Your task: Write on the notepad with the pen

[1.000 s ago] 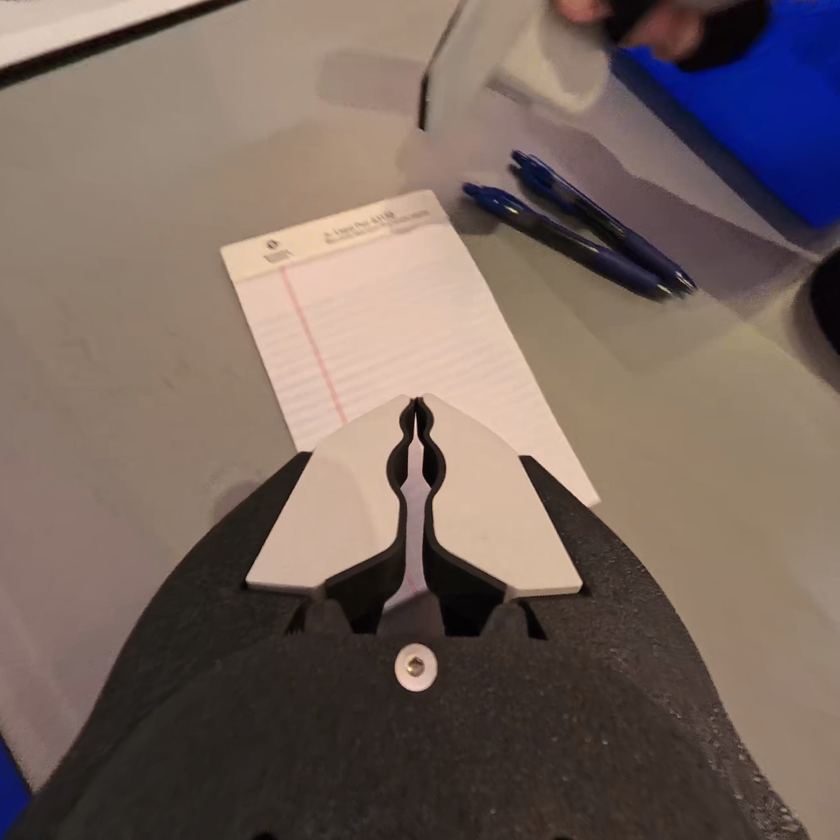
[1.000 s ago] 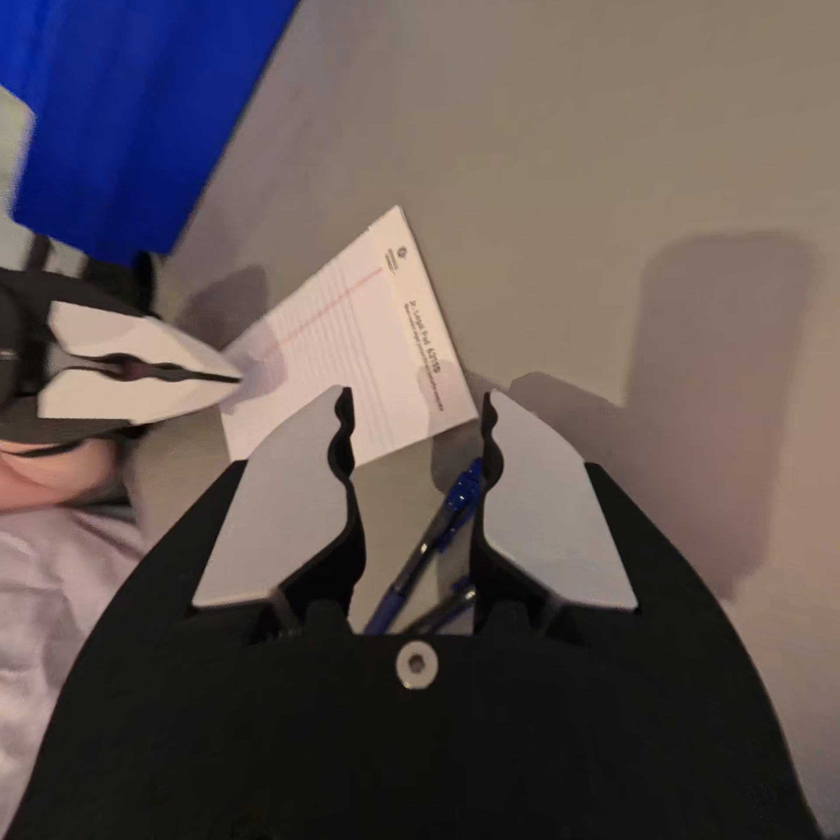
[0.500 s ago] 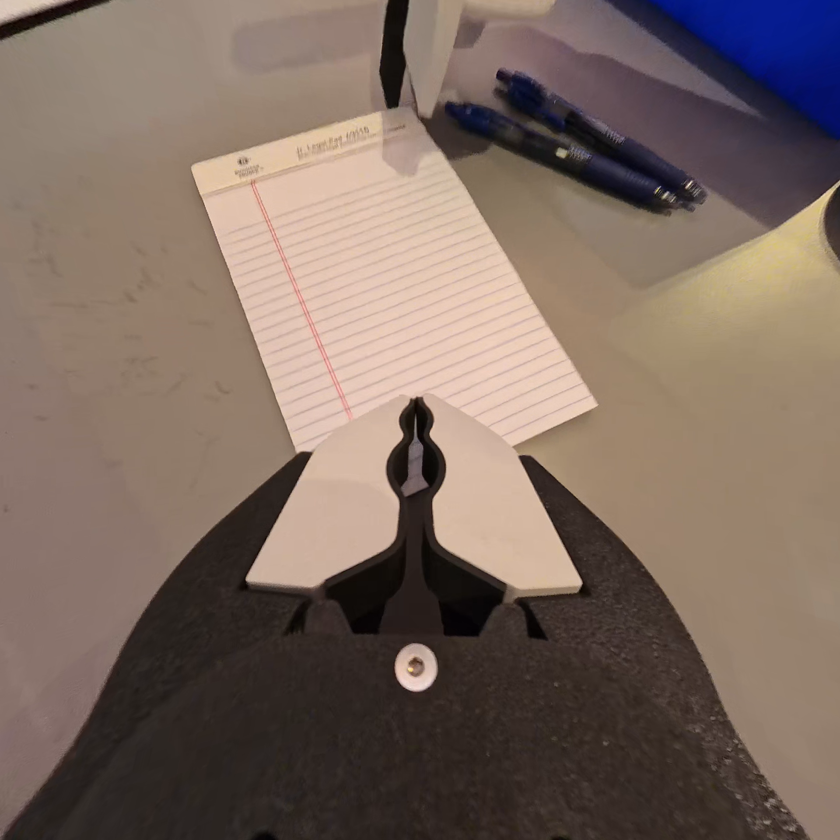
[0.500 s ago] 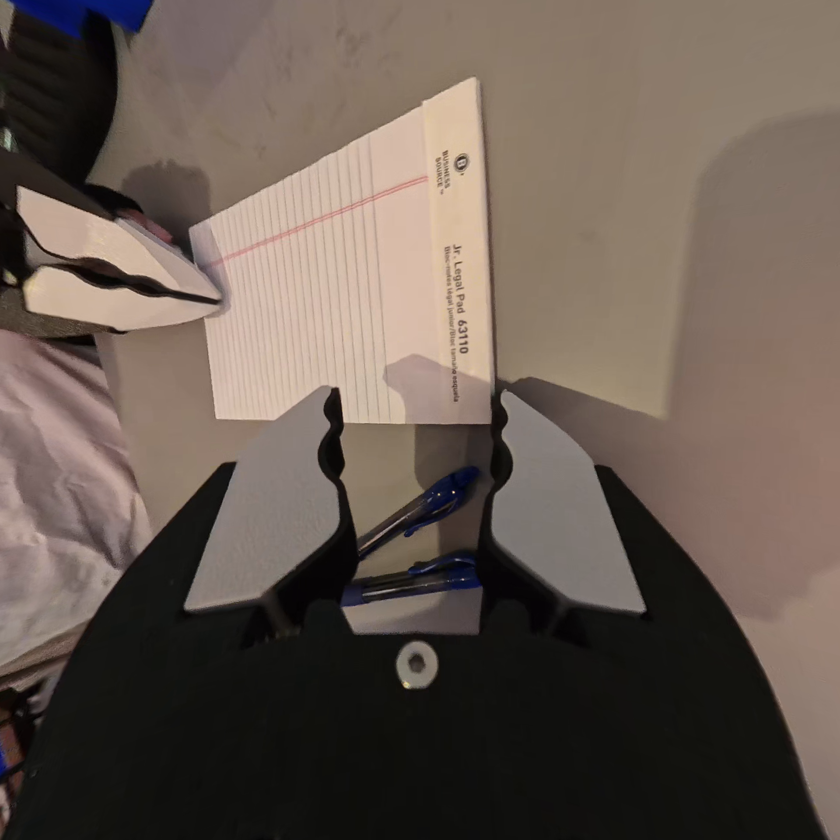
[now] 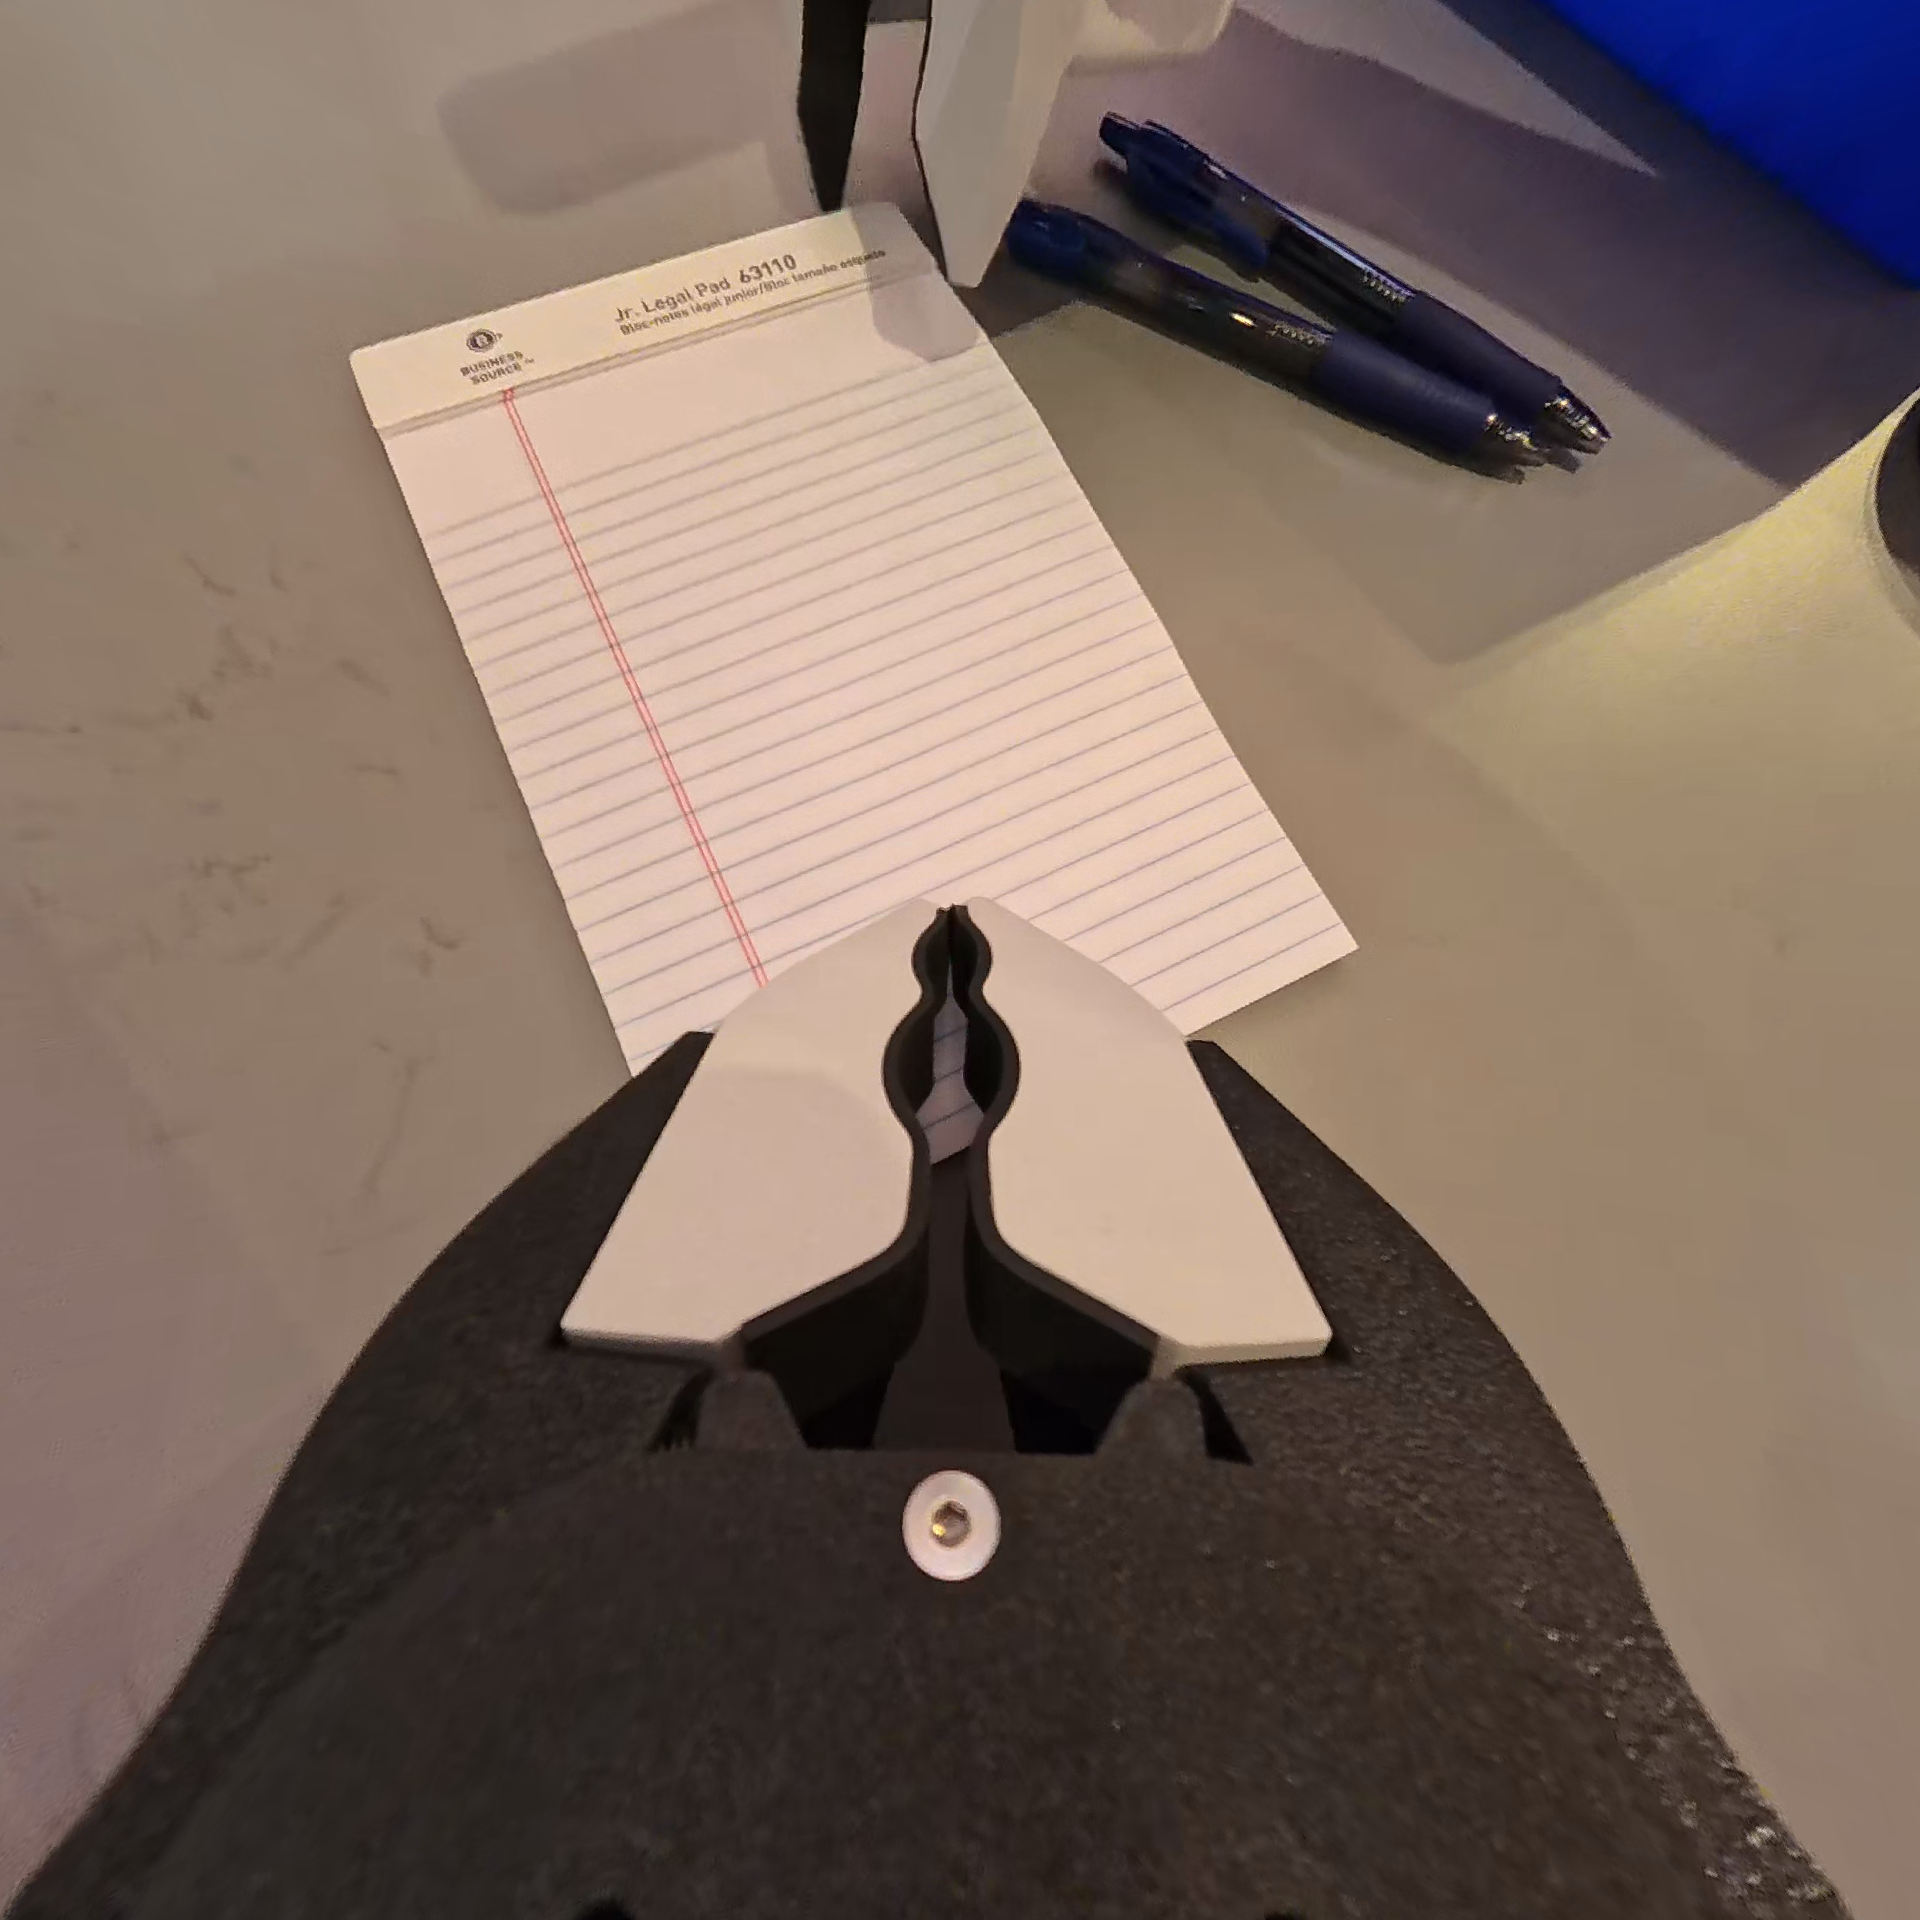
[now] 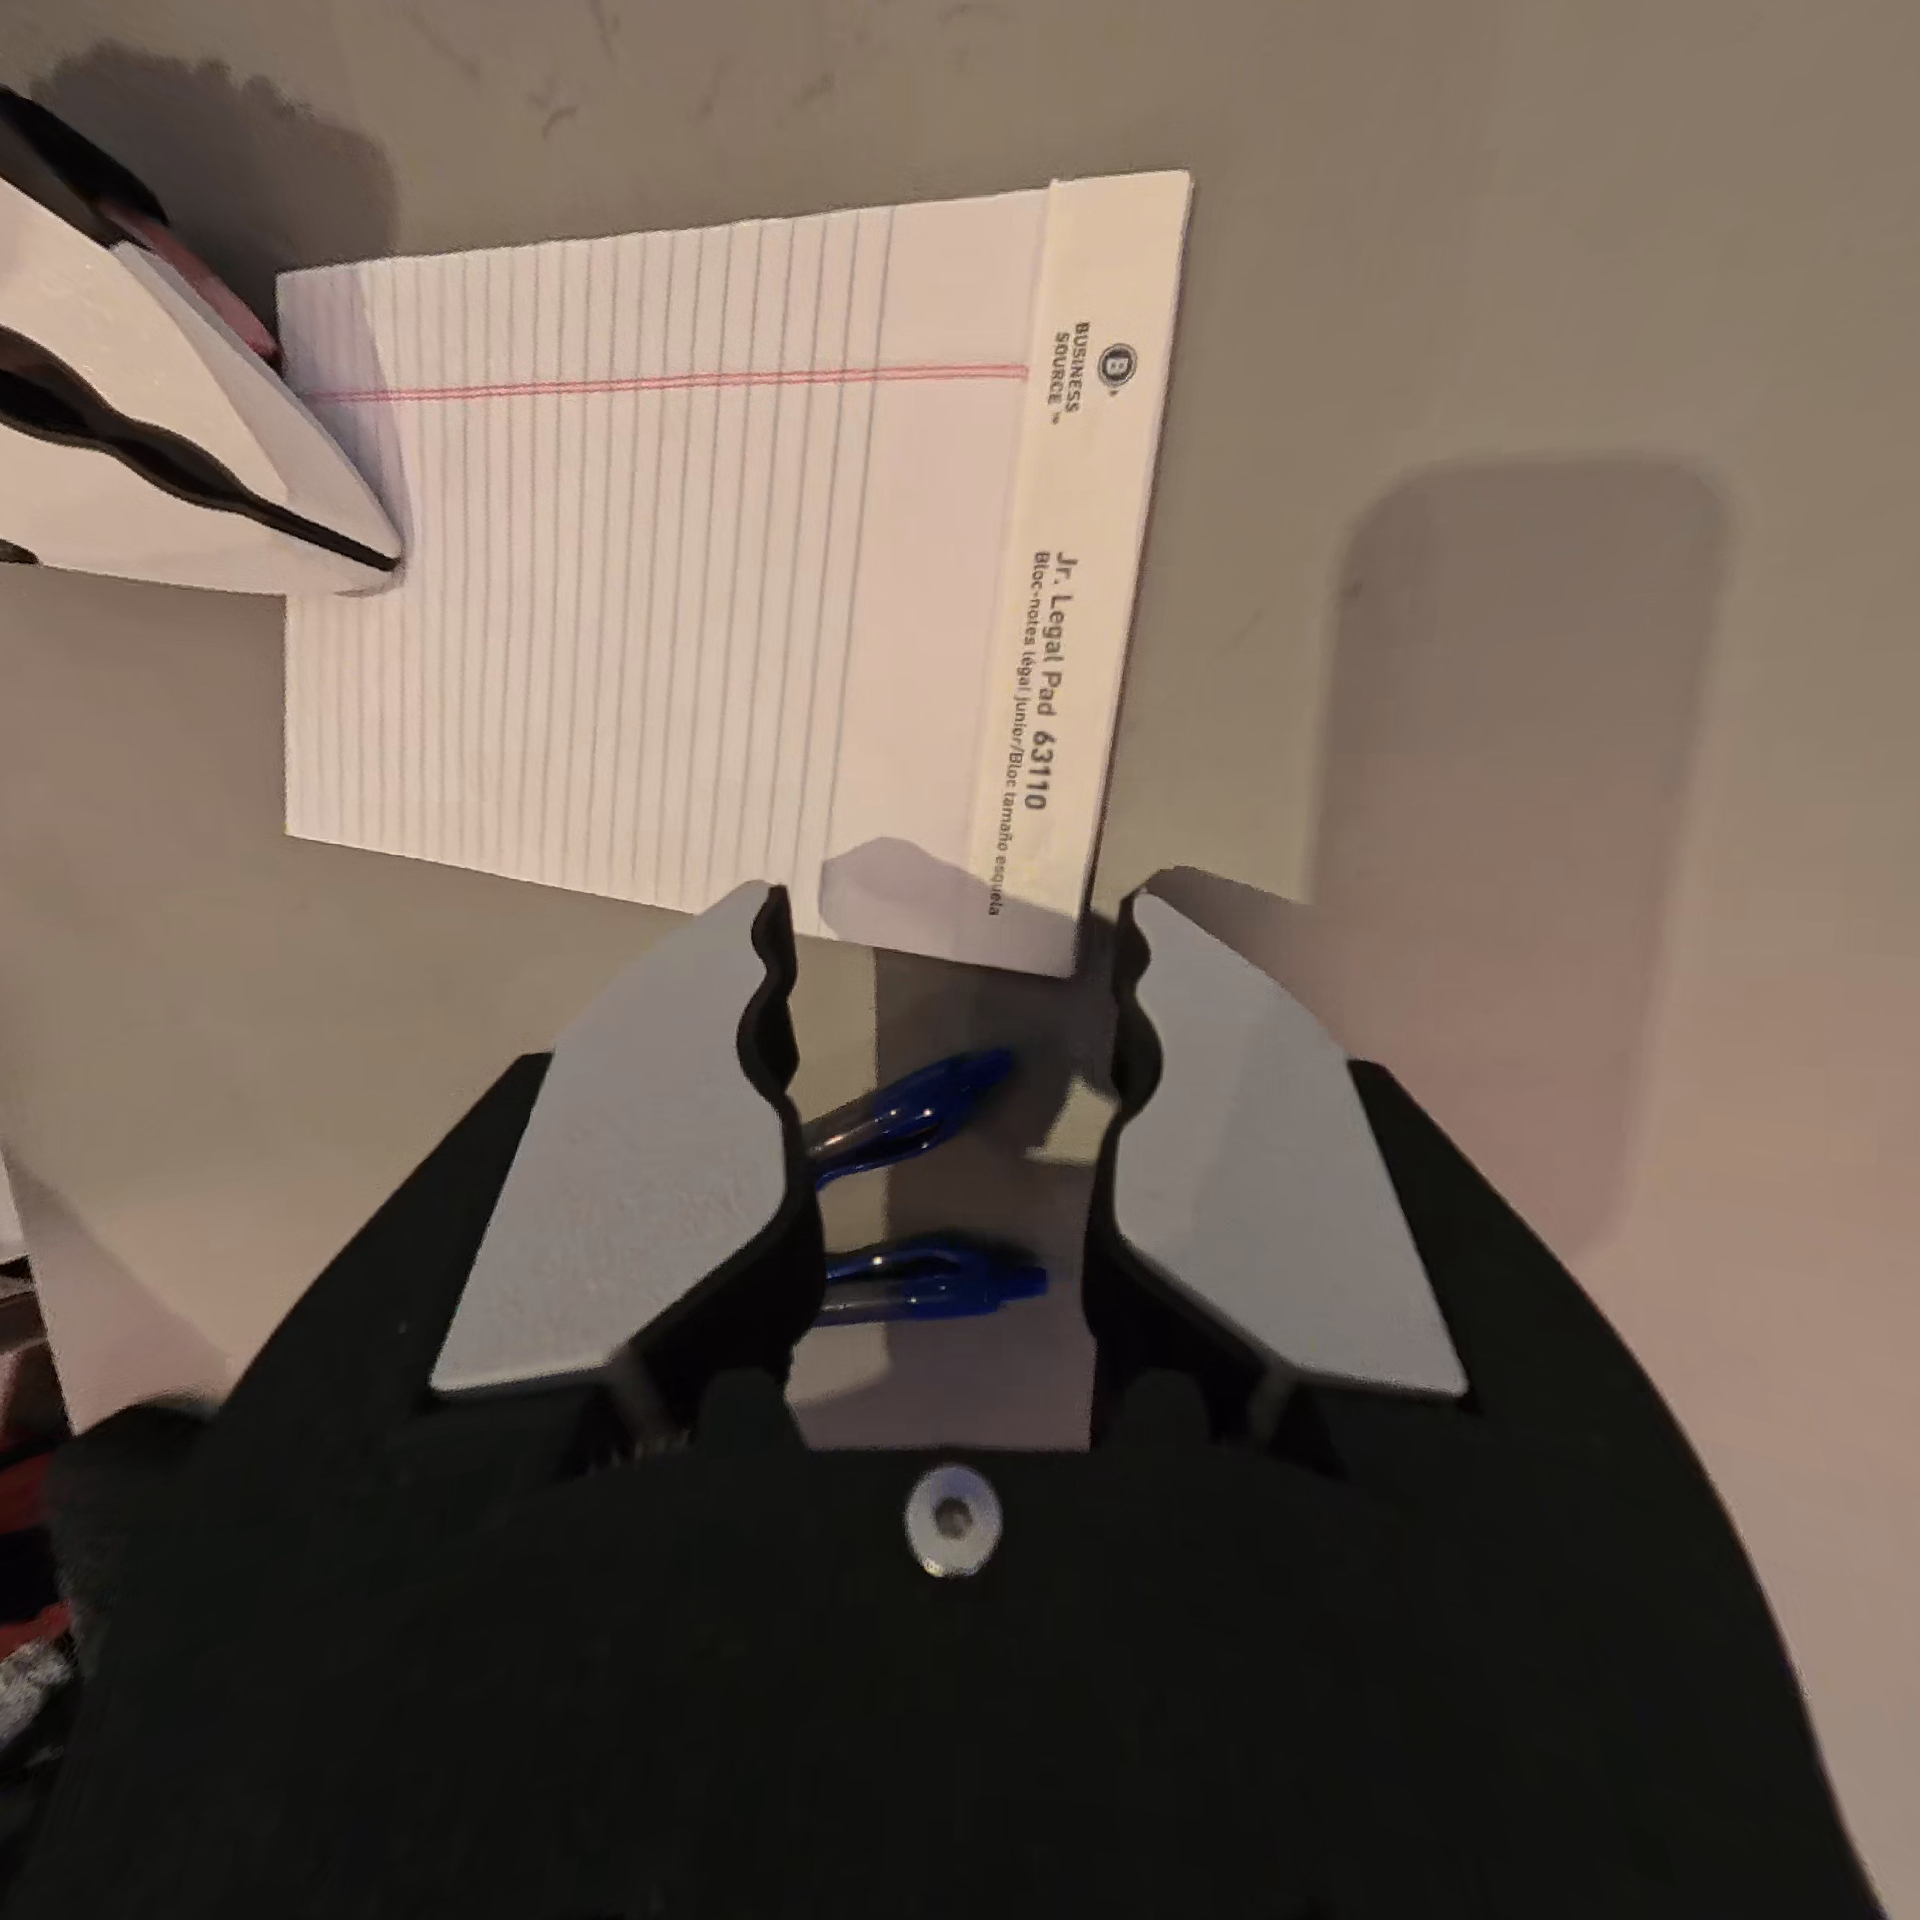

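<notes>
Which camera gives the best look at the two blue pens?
The left wrist view: both blue pens lie in full on the table beside the notepad. The right wrist view shows only their clip ends, between the open right gripper.

Grey table (image 5: 208, 727) with faint marbled marks. Blue surface (image 5: 1787, 114) at far right corner of left wrist view. Second blue pen (image 5: 1340, 270) lying just beside the first.

Right gripper (image 6: 951, 997), jaws spread, hangs over clicker ends of two blue pens (image 5: 1278, 322), blocking approach from above. Pens lie close together just beside notepad (image 5: 831, 644) corner. Left gripper (image 5: 953, 920), jaws together, covers notepad's near edge. Grey table (image 5: 208, 831) left of notepad bare.
</notes>
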Action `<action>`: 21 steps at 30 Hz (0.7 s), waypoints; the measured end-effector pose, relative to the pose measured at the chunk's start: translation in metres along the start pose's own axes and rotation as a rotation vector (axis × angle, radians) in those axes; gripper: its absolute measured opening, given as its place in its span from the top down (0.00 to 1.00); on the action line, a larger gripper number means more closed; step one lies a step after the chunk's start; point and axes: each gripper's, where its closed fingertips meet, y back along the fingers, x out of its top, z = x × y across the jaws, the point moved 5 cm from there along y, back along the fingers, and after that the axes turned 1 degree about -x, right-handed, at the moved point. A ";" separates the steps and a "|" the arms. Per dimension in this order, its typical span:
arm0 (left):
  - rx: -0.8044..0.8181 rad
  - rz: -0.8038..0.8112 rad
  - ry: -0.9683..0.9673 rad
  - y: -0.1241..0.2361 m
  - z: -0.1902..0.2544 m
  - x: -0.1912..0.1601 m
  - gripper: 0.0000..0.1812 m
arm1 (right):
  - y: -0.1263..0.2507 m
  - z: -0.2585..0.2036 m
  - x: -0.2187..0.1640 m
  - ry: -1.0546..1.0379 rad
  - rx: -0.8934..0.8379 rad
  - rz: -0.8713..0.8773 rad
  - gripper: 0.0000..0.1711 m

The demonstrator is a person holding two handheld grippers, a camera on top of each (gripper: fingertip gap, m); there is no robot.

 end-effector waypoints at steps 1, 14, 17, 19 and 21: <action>0.001 -0.001 -0.001 0.000 0.000 0.000 1.00 | 0.000 0.000 0.000 0.012 -0.003 -0.008 0.66; 0.018 0.006 -0.027 -0.001 0.001 0.000 1.00 | 0.006 0.004 0.001 -0.355 0.358 0.196 0.62; 0.022 0.007 -0.032 -0.001 0.001 0.000 1.00 | 0.012 0.004 -0.002 -0.401 0.432 0.196 0.61; 0.021 0.007 -0.033 -0.001 0.001 0.000 1.00 | 0.022 0.003 0.000 -0.424 0.500 0.242 0.66; 0.027 0.007 -0.041 -0.001 0.001 0.000 1.00 | 0.035 0.002 0.006 -0.429 0.584 0.314 0.76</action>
